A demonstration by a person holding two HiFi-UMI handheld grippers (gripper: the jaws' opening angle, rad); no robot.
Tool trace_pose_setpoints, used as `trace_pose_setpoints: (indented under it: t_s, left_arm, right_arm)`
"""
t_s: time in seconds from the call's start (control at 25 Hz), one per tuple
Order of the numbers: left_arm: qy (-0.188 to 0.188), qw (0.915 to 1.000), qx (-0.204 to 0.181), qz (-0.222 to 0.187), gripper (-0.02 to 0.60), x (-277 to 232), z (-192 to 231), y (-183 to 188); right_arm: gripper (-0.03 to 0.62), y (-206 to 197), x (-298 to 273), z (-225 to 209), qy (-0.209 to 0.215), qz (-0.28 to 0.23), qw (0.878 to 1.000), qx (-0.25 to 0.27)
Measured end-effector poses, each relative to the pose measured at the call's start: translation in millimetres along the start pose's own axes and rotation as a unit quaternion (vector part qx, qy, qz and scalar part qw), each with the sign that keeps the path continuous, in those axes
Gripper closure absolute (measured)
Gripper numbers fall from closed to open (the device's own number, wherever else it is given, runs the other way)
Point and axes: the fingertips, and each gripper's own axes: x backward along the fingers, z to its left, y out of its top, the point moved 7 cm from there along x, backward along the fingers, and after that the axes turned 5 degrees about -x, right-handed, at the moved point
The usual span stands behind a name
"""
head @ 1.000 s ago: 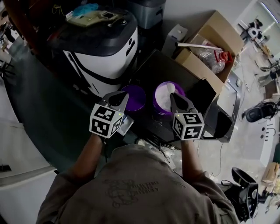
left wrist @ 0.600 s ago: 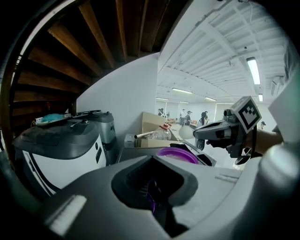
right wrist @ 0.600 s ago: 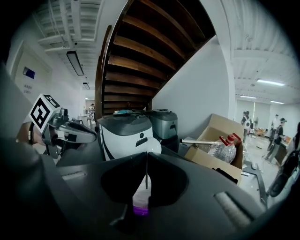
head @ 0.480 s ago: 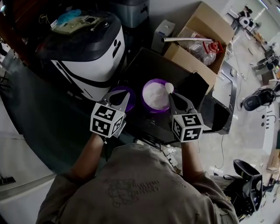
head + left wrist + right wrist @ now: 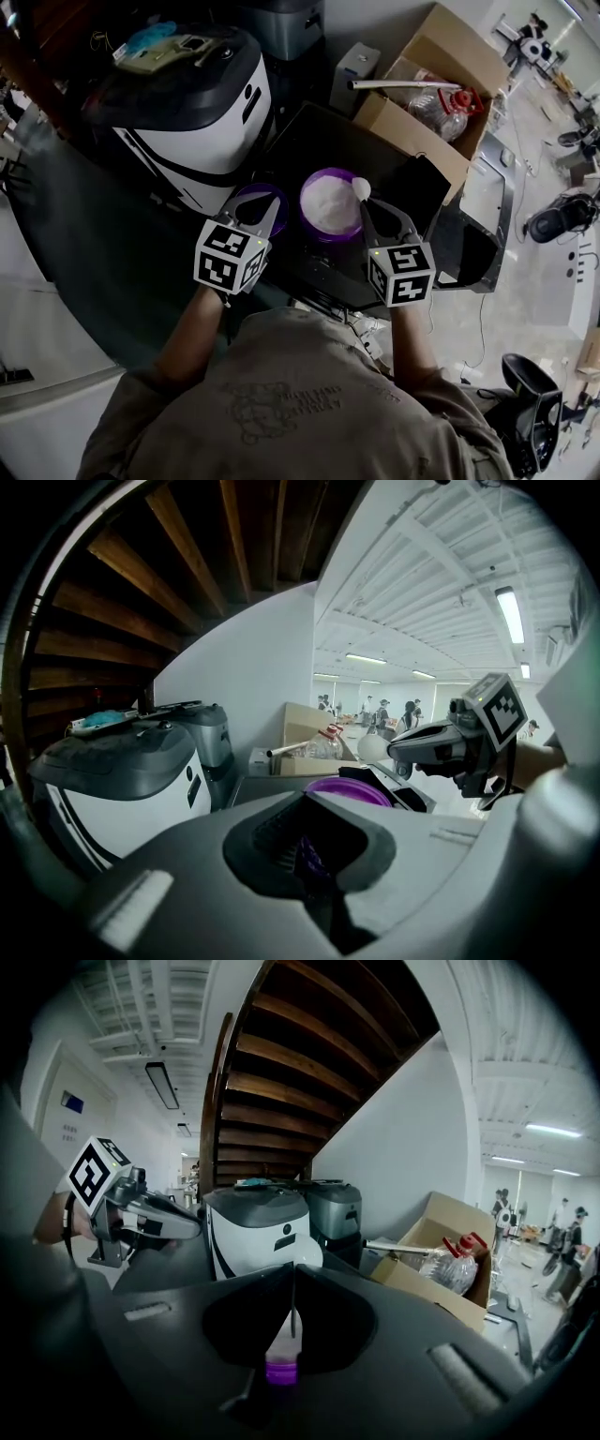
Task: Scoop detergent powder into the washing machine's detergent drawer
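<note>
A purple tub (image 5: 328, 208) full of white detergent powder stands on a dark surface (image 5: 328, 141) in front of me. My right gripper (image 5: 367, 210) is shut on the handle of a small scoop (image 5: 361, 188). The scoop's bowl is heaped with white powder and hangs over the tub's right rim. The right gripper view shows the scoop (image 5: 298, 1251) rising between the closed jaws. My left gripper (image 5: 264, 210) is shut on the edge of the purple lid (image 5: 251, 201), just left of the tub. From the left gripper view, the tub (image 5: 352, 789) lies ahead, and the right gripper (image 5: 405, 752) with its scoop (image 5: 372, 748) is above it.
A white machine with a dark lid (image 5: 192, 103) stands at the far left, with a grey unit (image 5: 286, 23) behind it. An open cardboard box (image 5: 431, 94) holding a plastic bottle (image 5: 441, 105) sits at the far right. Cables and gear lie on the floor to the right.
The right gripper has lifted the scoop, loaded with powder, from the middle of the tub to its right rim. The left gripper still holds the lid in the same place.
</note>
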Motion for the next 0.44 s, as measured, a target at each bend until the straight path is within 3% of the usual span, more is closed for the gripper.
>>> trace_pose_setpoints:
  t_s: [0.44]
  left_arm:
    - [0.017, 0.9998, 0.009, 0.000, 0.581, -4, -13, 5]
  right_arm:
    - [0.560, -8, -2, -12, 0.030, 0.002, 1.000, 0.003]
